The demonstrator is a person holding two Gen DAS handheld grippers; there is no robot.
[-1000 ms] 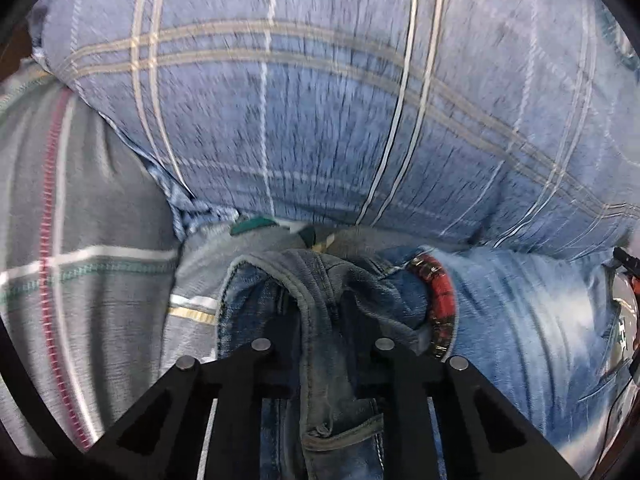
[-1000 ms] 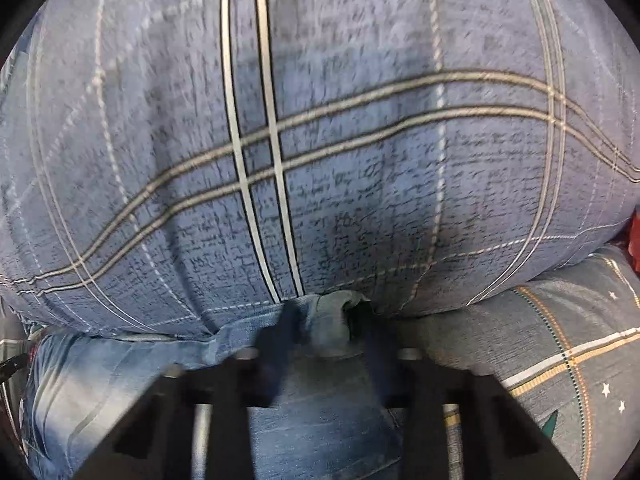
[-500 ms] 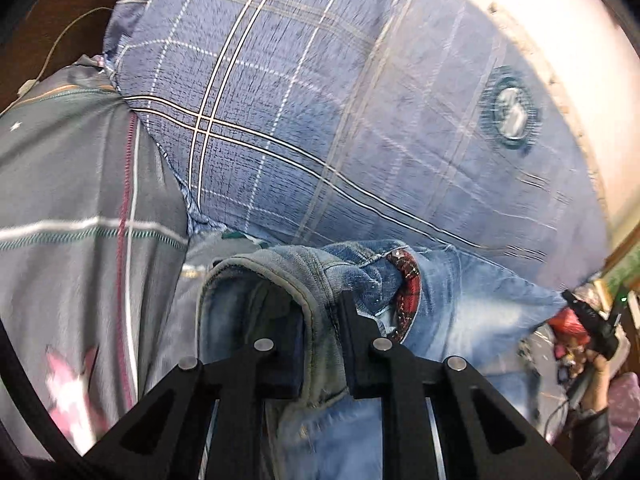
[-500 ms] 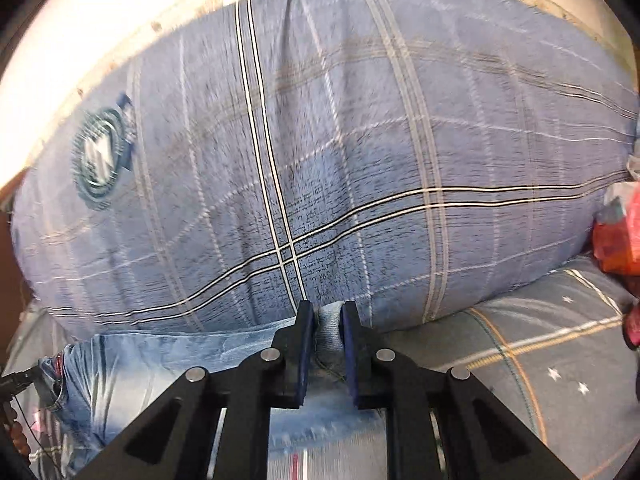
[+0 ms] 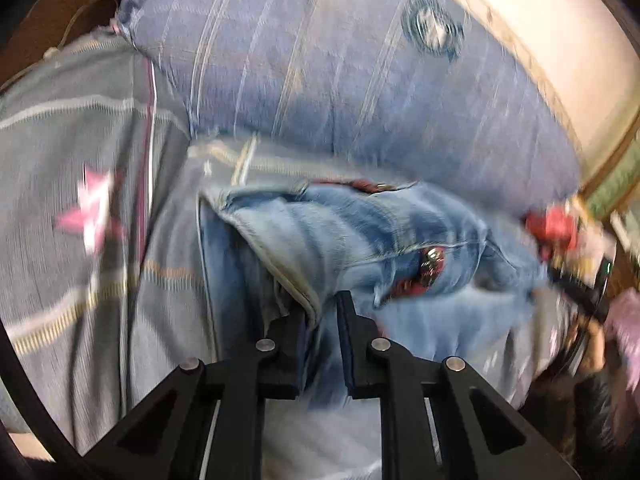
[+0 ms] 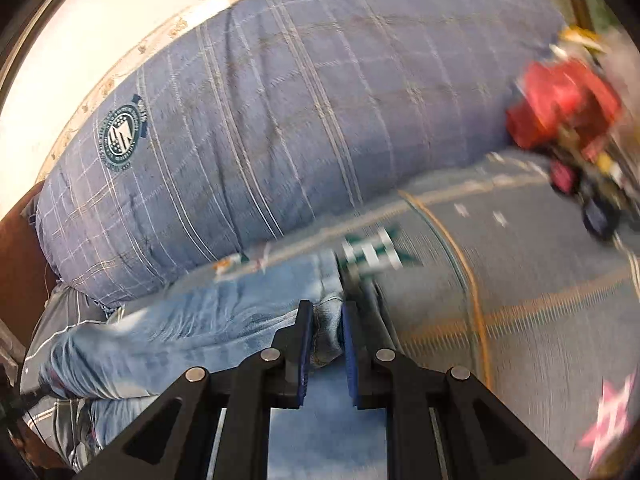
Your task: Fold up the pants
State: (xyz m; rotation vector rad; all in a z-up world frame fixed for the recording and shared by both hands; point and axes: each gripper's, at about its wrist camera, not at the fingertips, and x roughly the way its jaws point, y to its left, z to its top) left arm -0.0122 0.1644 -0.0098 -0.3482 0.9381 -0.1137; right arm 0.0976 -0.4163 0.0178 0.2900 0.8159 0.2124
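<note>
- Denim pants (image 5: 360,240), light blue, lie on grey patterned bedsheet (image 5: 80,140), just below big blue plaid pillow (image 6: 280,120).
- Left gripper (image 5: 324,320): fingers nearly together, pinching a fold of fabric near the waistband/pocket area w/ the red trim; frame is blurred, so exact edge can't be told.
- Right gripper (image 6: 324,328): fingers narrow, clamped on a stitched hem at the other end of the jeans (image 6: 200,320).
- Both ends look held at once, so judged mid-fold w/ cloth between the two grips.
- Risk: thick seam bunched in right grip could slip out if pulled sideways, dropping that end.
- Risk: left grip may hold only one layer; lower layer would lag and fold would go crooked.
- Risk: red object (image 6: 560,104) sits on bed to the right, near the pillow; a wide swing could snag or knock it.
- Pillow close behind; cloth may drag against it.
</note>
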